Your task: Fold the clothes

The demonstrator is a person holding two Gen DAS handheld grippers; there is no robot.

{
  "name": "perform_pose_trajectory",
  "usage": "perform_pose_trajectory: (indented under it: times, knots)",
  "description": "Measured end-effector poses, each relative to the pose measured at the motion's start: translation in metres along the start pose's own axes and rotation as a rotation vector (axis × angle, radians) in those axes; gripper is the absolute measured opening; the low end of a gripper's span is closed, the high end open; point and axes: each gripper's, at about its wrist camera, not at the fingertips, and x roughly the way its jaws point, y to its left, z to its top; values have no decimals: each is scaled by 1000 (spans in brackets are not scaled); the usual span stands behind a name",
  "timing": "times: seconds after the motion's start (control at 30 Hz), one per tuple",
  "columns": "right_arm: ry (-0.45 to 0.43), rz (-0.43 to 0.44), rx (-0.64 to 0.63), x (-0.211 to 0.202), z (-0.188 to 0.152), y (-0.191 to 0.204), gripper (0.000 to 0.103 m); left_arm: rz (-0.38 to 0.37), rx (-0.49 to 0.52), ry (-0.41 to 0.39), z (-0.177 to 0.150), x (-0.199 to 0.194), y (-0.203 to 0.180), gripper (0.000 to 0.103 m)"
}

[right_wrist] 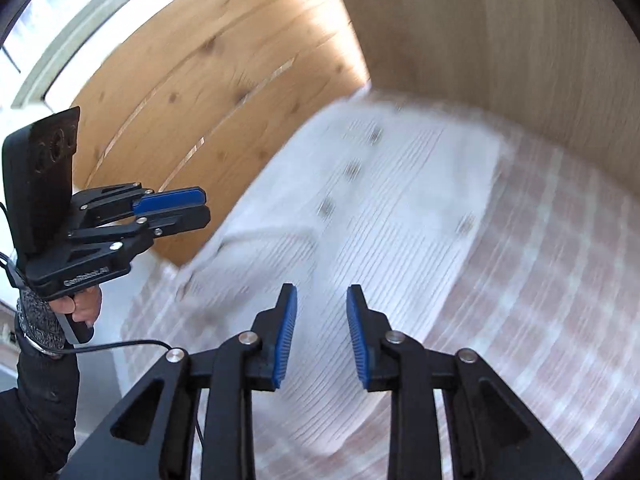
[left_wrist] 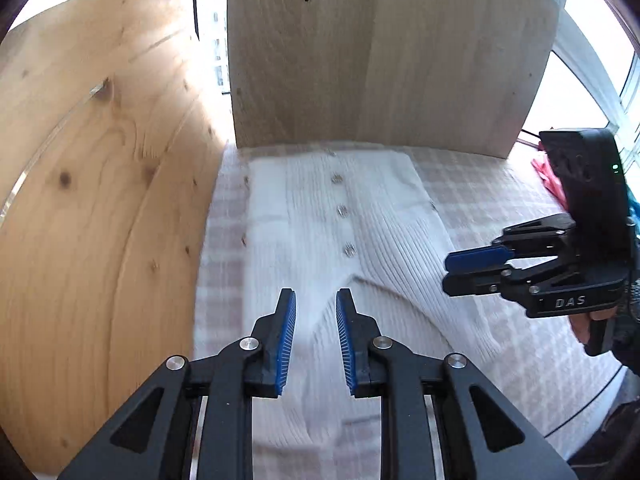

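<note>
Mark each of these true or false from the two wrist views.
1. A white ribbed garment with a row of buttons lies on a checked cloth. True.
2. The left tongs clamp a fold of the garment. False: nothing is between their blue pads; they are above the fabric.
3. The right tongs are open and empty. True.
4. Wooden boards stand behind and beside the cloth. True.
5. The garment is black denim. False: it is white ribbed knit.
</note>
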Motion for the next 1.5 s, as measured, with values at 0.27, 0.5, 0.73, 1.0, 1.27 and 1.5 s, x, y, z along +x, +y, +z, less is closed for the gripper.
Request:
perform_pose_trajectory:
  times: [0.27, 0.5, 0.73, 1.0, 1.27, 1.5]
  knots:
    - [4, -42, -32, -5, -20, 16, 30, 141, -9, 123, -51, 25, 14, 39]
    - [91, -121, -90, 1, -67, 22, 33, 177, 2, 92, -55, 5, 0, 38]
    - [-225, 4, 54, -114, -108, 35, 37, 179, -24, 36, -59, -18, -8, 35]
    - [-497, -156, 344, -212, -226, 27, 73, -24, -128, -197, -72, -92, -60, 61]
    - [-516, -373, 548, -250, -279, 28, 73, -29, -44, -261, -82, -117, -153, 73]
    - [-503, -639, 229, -266, -263, 113, 73, 28, -112, -282, -102, -161, -175, 76]
